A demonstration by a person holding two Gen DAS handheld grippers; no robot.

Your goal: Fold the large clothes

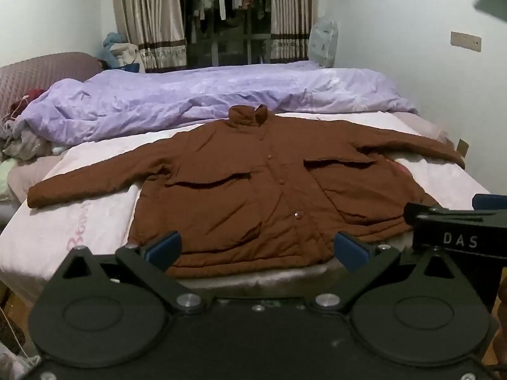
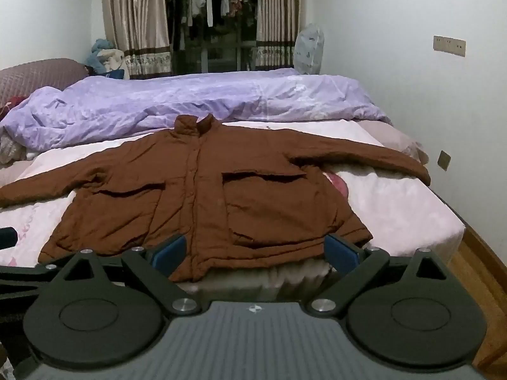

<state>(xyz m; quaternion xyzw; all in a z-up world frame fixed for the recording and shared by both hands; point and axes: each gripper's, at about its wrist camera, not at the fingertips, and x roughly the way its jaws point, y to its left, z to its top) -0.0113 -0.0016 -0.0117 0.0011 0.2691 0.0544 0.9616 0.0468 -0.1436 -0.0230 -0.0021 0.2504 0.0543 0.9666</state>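
A brown padded jacket [image 1: 253, 190] lies flat, front up, on the bed, with its collar at the far end and both sleeves spread out to the sides. It also shows in the right wrist view [image 2: 206, 196]. My left gripper [image 1: 258, 251] is open and empty, held just short of the jacket's near hem. My right gripper [image 2: 255, 250] is open and empty too, near the hem on the jacket's right half. The right gripper's body [image 1: 459, 234] shows at the right edge of the left wrist view.
The bed has a pale pink sheet [image 1: 63, 221]. A rumpled purple duvet [image 1: 190, 98] lies across the far half. Loose clothes [image 1: 22, 145] are heaped at the far left. Curtains [image 1: 149, 15] and a clothes rail stand behind. Wooden floor [image 2: 478, 269] runs along the right side.
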